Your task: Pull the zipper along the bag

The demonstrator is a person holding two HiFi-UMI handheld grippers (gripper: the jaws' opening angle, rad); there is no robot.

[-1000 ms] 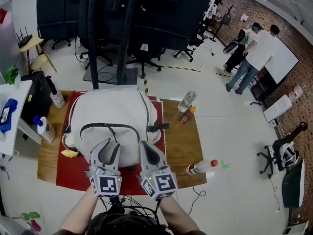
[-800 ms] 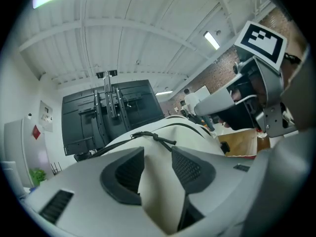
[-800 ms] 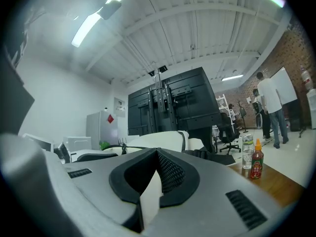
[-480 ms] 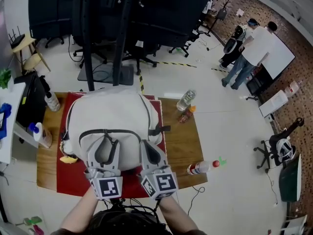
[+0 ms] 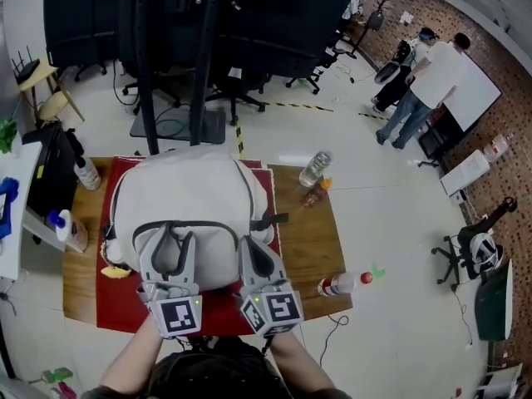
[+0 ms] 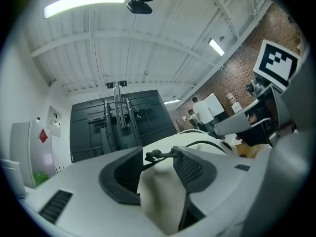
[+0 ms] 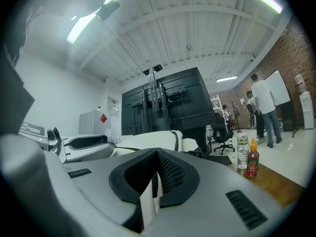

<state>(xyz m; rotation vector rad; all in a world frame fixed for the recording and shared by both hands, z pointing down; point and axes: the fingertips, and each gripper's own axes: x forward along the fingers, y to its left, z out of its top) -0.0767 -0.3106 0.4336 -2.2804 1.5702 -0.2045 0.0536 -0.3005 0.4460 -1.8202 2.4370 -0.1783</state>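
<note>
Two grippers sit at the near edge of the bag [image 5: 191, 185], which lies on a red mat [image 5: 116, 302] on the wooden table [image 5: 309, 248]. My left gripper [image 5: 173, 238] is opening. Its jaws stand wide apart, and between them rises a hump of white bag cloth with the dark zipper pull [image 6: 159, 154] lying across the gap at the tips. Neither pad presses on it as far as I can see, though the pull's far end comes so close to the right-hand pad that it may be brushing it. My right gripper [image 5: 252, 246] is clenched, its jaws pinching a thin fold of the bag's white cloth just beside the right end of the zipper [image 5: 218, 224]. That zipper runs as a dark arc across the bag's front, side to side, crosswise to my reach, from near the bag's left edge over to its right. So the pull lies straight ahead of my left fingertips, and the left gripper is much the nearer one. The right is beside it and taken up with anchoring the cloth. I judge the coming move calls for the left jaws to close on the pull and draw it sideways along the arc while the right holds the bag taut.
</note>
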